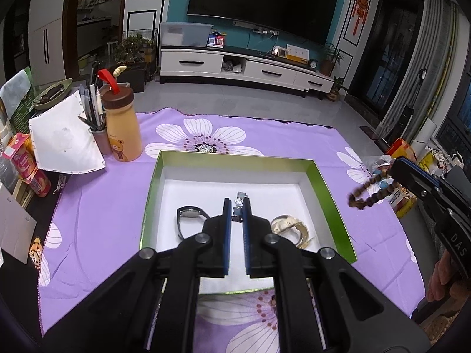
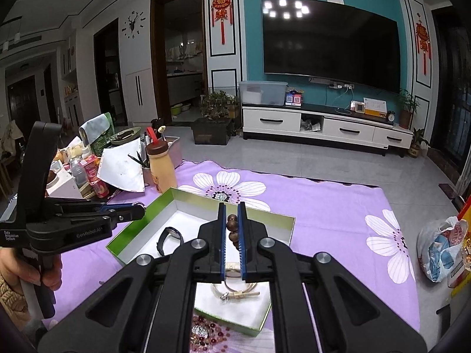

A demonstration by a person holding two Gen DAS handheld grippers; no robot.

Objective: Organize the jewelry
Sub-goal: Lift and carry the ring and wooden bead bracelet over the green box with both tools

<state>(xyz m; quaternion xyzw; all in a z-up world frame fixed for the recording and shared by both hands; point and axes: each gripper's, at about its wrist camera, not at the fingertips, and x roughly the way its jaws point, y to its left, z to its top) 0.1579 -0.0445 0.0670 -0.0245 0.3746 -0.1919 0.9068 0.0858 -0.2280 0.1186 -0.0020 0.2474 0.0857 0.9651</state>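
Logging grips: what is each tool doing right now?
Left tool: shut on a silvery chain.
Right tool: shut on a brown bead bracelet.

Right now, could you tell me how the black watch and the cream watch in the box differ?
The black watch is dark with a slim strap, and it lies in the left part of the box; the cream watch is pale with a chunkier, curled strap, and it lies in the right part. Both rest untouched on the box's white floor, while each gripper holds another piece of jewelry.
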